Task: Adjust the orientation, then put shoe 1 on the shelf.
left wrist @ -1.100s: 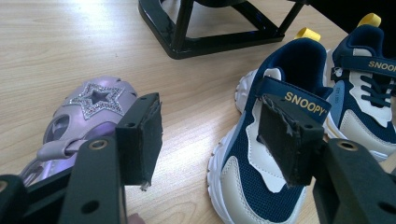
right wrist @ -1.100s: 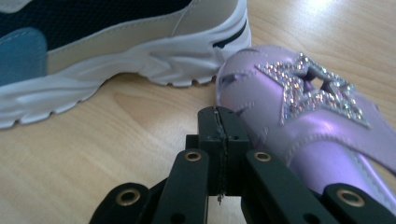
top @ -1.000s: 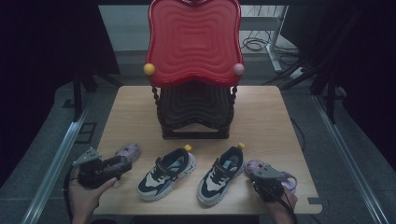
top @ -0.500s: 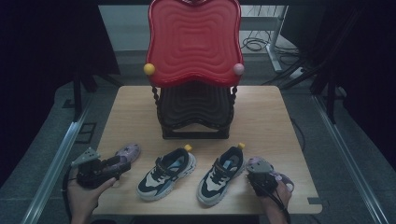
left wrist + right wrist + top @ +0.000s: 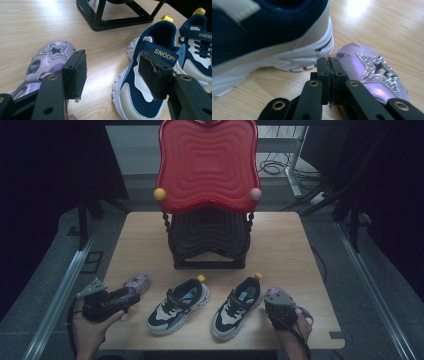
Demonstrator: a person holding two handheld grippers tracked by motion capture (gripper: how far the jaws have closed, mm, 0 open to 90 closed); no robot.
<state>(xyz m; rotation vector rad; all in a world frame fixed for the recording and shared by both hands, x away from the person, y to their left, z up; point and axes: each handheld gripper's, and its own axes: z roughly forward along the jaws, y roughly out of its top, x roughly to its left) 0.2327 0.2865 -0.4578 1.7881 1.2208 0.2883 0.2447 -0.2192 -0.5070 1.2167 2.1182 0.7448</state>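
Two navy-and-white sneakers [image 5: 179, 305] [image 5: 237, 306] lie side by side at the table's front. A purple star shoe [image 5: 138, 282] lies left of them, and another purple star shoe [image 5: 306, 313] lies at the right. My left gripper [image 5: 131, 296] is open, its pads [image 5: 75, 72] apart over bare wood between the purple shoe [image 5: 53, 53] and the left sneaker [image 5: 132, 105]. My right gripper [image 5: 328, 62] [image 5: 274, 306] is shut and holds nothing. It sits low between the right sneaker [image 5: 274, 37] and the purple shoe [image 5: 367, 70], and its jaws have just begun to ease open.
A black shoe rack [image 5: 207, 242] with a red wavy top [image 5: 207, 165] stands at the middle back of the wooden table [image 5: 285, 245]. Its base bar [image 5: 112, 22] lies beyond the left gripper. Metal rails run along both table sides.
The right hand and its gripper have edged slightly left, covering more of the right purple shoe. The left hand and all the shoes have stayed in place.
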